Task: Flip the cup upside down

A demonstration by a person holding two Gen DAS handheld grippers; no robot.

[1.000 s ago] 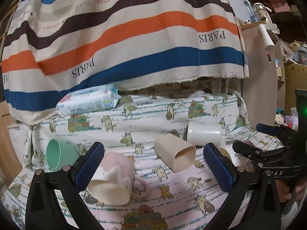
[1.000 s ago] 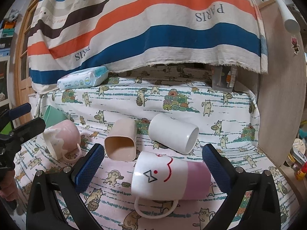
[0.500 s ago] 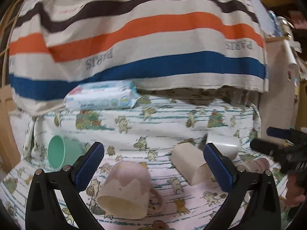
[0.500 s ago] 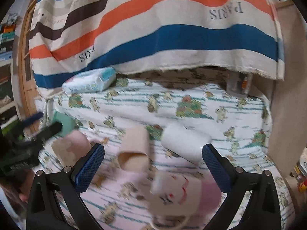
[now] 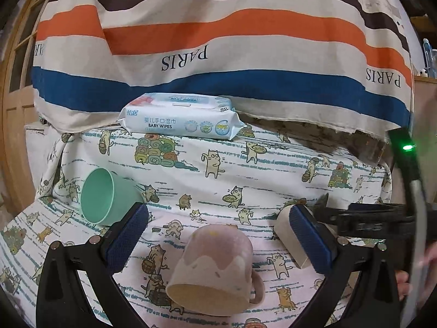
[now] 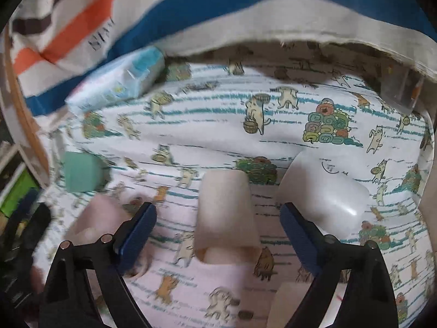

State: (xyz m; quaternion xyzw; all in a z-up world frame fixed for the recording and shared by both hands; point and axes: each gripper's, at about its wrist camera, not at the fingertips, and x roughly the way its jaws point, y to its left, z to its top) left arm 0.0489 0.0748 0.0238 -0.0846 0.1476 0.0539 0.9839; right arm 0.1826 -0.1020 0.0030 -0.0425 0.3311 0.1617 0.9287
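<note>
Nearer now, apparently: beige cup [image 6: 225, 216] between right tongs [image 6: 217, 227]

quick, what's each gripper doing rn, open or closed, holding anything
Left gripper: open, holding nothing, jaws either side of the pink mug.
Right gripper: open, holding nothing, jaws either side of the beige cup.

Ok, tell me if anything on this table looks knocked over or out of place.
Every cup in view lies tipped on its side: the pink mug, the green cup, the beige cup and the white cup. None stands upright or upside down. The baby wipes pack lies flat; nothing looks spilled or broken.
</note>
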